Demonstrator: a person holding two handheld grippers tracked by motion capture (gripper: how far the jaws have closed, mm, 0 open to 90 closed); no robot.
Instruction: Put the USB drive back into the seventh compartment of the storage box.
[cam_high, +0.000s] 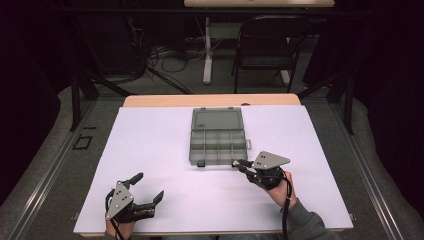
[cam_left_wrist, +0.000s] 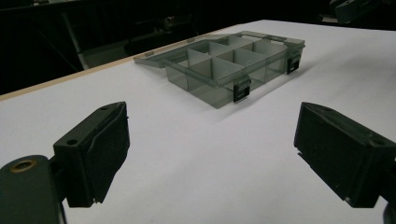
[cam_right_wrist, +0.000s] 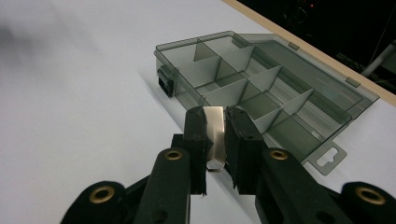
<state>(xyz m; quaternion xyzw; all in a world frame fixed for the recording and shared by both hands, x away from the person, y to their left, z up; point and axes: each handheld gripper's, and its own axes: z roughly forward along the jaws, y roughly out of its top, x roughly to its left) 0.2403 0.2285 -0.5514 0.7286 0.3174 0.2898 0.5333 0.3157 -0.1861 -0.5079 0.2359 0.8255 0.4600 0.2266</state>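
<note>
A: What's the right gripper (cam_right_wrist: 215, 128) doing?

B: Clamped on a small flat metal piece (cam_right_wrist: 215, 137), shiny, held upright between the two pads. Piece's top edge sits about level w/ the jaw tips; its lower end pokes out below the pads.

A: And where's that relative to the box?

B: Right at the near edge of the grey compartment box (cam_high: 218, 141). In the high view the right gripper (cam_high: 240, 164) has its tips just beside the box's front right corner, near the right latch. Can't tell if they touch it.

A: Box itself?

B: Translucent grey plastic, open, lid laid flat behind the tray toward the far edge of the table (cam_high: 150, 150). Tray is split by dividers into several compartments. They look empty from the right gripper view, though the far ones are hard to check. Two dark latches on the front wall.

A: Left gripper?

B: Left gripper (cam_high: 148, 188) is down at the near left corner of the table, well apart from the box. Jaws spread wide, nothing between them. In the left gripper view the pads (cam_left_wrist: 100, 154) frame bare white tabletop, box (cam_left_wrist: 229, 65) farther off, angled.

A: Hands?

B: Right hand (cam_high: 281, 187) w/ a grey sleeve comes in from the bottom edge, cable trailing back along the wrist. Left hand mostly under its gripper.
</note>
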